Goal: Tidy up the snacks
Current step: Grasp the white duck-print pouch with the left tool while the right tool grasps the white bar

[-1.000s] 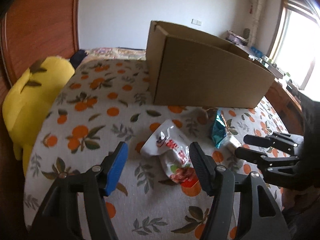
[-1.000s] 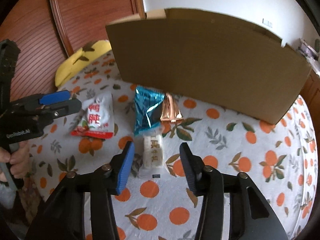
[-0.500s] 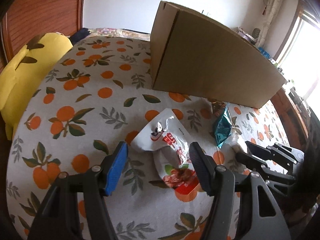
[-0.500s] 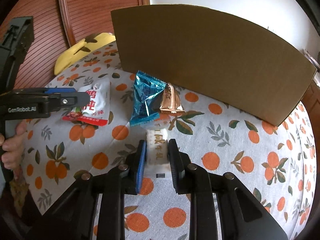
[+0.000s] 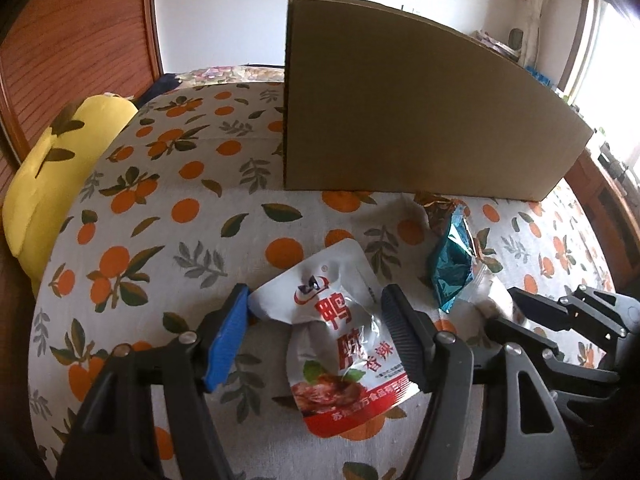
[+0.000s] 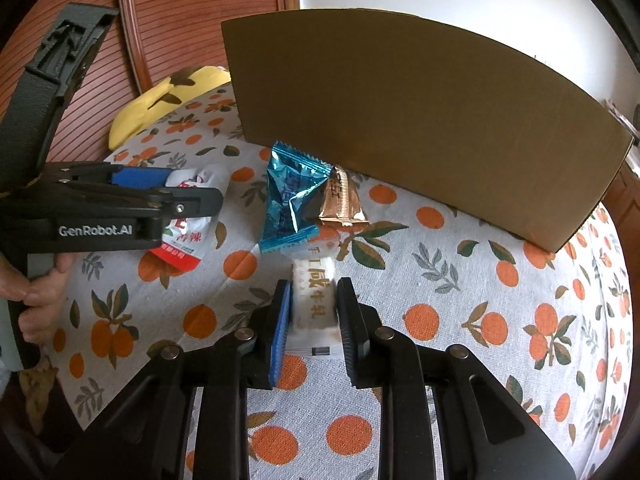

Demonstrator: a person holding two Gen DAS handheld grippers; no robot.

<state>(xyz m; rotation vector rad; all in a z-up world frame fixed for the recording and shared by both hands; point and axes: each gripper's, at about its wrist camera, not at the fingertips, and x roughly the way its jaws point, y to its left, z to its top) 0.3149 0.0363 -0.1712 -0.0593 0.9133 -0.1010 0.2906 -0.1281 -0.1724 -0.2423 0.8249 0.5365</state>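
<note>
Right gripper (image 6: 311, 314): nearest the front edge of the tabletop (image 6: 460, 320); its fingers have just been closing and now press on both sides of the white candy bar (image 6: 314, 300), which lies flat on the orange-print cloth

Left gripper (image 5: 314, 330): to the left on the same cloth; its fingers have just been opening a little and stand fairly wide astride the white-and-red pouch (image 5: 342, 344); the blue pad sits right at the pouch's crumpled corner, the black pad just beside its other edge; no squeeze shows

Middle ground: blue foil packet (image 6: 290, 204) overlaps the far end of the bar; copper wrapper (image 6: 340, 202) touches the packet, close under the box

Far: cardboard box (image 6: 420, 128) stands toward the far edge; its inside is hidden from both views

Step in hand: picking up, one snack per gripper; right has its grip, left does not yet

Next move calls for: closing the left on the pouch; lifting the bar clear of the packet; carrying both over the box's high wall, probably their destination
</note>
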